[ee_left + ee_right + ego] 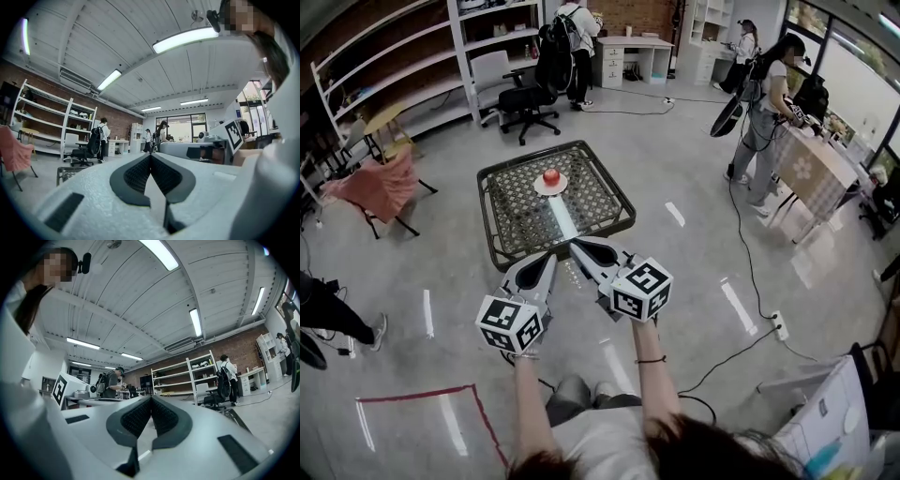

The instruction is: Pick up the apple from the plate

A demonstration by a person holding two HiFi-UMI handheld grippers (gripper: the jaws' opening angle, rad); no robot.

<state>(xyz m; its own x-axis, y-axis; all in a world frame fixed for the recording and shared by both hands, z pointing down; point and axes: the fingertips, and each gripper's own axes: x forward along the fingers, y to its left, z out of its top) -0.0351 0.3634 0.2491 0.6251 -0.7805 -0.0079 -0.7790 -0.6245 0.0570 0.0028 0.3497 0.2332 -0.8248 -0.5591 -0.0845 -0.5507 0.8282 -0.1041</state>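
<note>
Left tongs (pixel 550 256) level, closed empty, right tongs (pixel 575 243) level, closed empty

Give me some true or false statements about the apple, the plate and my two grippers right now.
1. The apple sits on a white plate. True.
2. The left gripper holds the apple. False: its jaws are shut on nothing, and the apple lies apart from it on the plate.
3. The right gripper has its jaws together. True.
4. The plate lies on the floor. False: it rests on the mesh top of a low table.
5. Both grippers are at the table's near edge, short of the plate. True.
</note>
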